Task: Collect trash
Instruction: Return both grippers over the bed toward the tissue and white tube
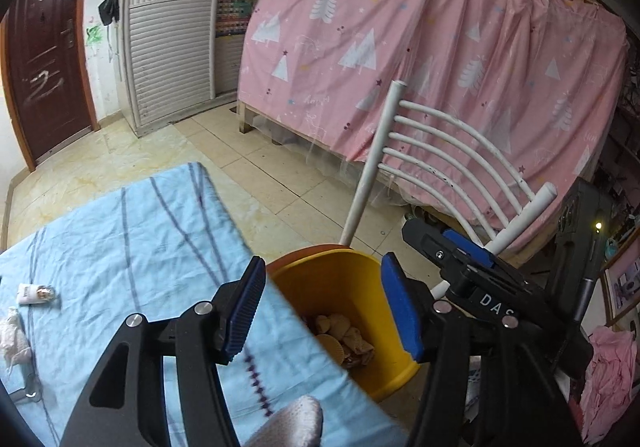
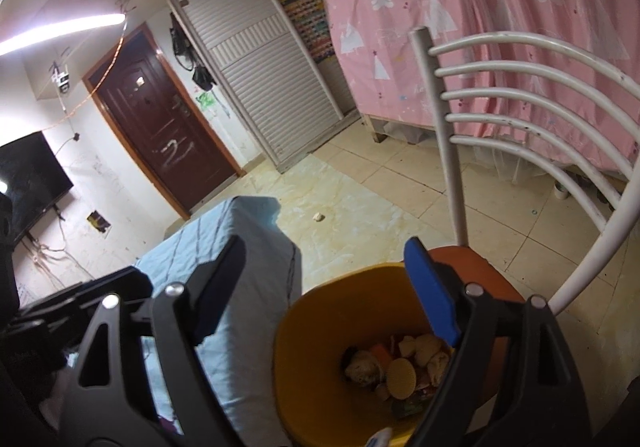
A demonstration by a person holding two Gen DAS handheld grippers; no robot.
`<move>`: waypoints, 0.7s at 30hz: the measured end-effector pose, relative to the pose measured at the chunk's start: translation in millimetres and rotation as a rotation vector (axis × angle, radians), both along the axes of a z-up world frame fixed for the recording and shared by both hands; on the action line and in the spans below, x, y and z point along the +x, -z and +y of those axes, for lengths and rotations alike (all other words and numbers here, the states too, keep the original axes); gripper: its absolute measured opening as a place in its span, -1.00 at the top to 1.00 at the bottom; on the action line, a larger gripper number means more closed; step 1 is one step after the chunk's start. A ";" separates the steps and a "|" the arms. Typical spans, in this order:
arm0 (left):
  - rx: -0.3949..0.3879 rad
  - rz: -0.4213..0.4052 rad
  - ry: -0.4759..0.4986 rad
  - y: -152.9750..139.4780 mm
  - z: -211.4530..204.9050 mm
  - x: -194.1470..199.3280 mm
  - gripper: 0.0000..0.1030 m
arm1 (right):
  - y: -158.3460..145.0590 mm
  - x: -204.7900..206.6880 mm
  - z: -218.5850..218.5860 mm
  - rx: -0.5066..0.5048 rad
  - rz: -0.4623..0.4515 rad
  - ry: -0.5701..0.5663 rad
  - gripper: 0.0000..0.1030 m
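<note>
A yellow bin stands on a chair's orange seat, right beside the table's edge. Inside the bin lies mixed trash: paper cups, crumpled tissues and wrappers. My left gripper is open over the bin's near rim, with nothing between its blue pads. A pale silvery thing shows low in that view, near the camera; what it is I cannot tell. My right gripper is open above the bin, empty. A small white wrapper and a crumpled tissue lie on the blue tablecloth.
The white metal chair back rises behind the bin. A pink curtain covers a bed frame beyond it. A scrap lies on the tiled floor. A brown door, a slatted wardrobe and a TV line the walls.
</note>
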State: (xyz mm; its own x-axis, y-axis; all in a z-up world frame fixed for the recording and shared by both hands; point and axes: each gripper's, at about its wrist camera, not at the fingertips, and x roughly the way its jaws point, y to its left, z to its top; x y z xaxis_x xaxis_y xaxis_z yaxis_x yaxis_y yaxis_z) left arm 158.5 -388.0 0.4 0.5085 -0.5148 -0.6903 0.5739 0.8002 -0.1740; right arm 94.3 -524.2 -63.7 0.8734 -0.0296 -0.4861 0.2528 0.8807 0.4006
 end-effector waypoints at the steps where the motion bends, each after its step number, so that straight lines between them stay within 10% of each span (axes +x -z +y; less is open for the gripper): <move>1: -0.005 -0.005 -0.006 -2.0 7.3 -0.1 0.01 | -1.4 2.3 5.2 -0.007 0.002 -0.009 -0.55; 21: -0.018 -0.047 -0.231 -18.6 154.8 22.7 -0.03 | -18.5 57.7 128.7 -0.115 0.043 -0.212 -0.67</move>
